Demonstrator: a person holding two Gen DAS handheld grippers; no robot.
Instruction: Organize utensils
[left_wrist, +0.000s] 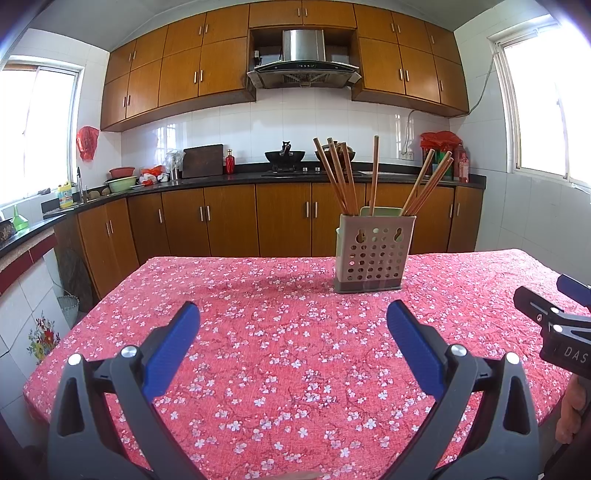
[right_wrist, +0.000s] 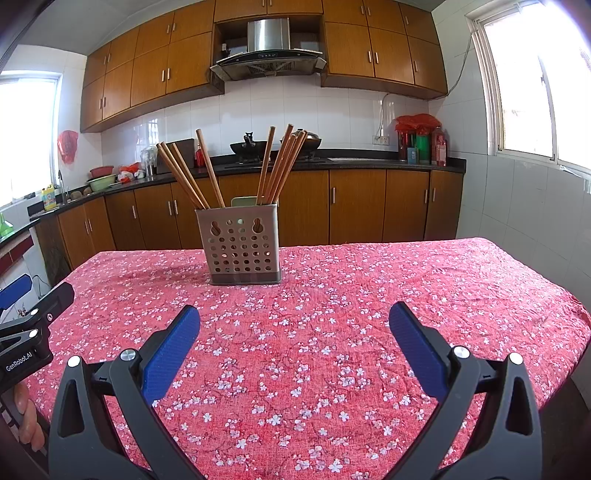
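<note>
Chopsticks (right_wrist: 207, 173) already stand fanned in the perforated holder (right_wrist: 242, 245) mid-desk (right_wrist: 369, 332). Light, stiff, probably slick wood, so I'd pinch mid-shaft above the holder rim. Left tool (left_wrist: 293, 328) and right tool (right_wrist: 294, 328) both gape empty, well short of the holder.

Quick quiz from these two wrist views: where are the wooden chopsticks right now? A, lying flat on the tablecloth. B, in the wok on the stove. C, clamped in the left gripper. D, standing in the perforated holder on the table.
D: the chopsticks stand leaning in the perforated holder on the floral tablecloth, while the left gripper and right gripper are both open and hold nothing.
</note>
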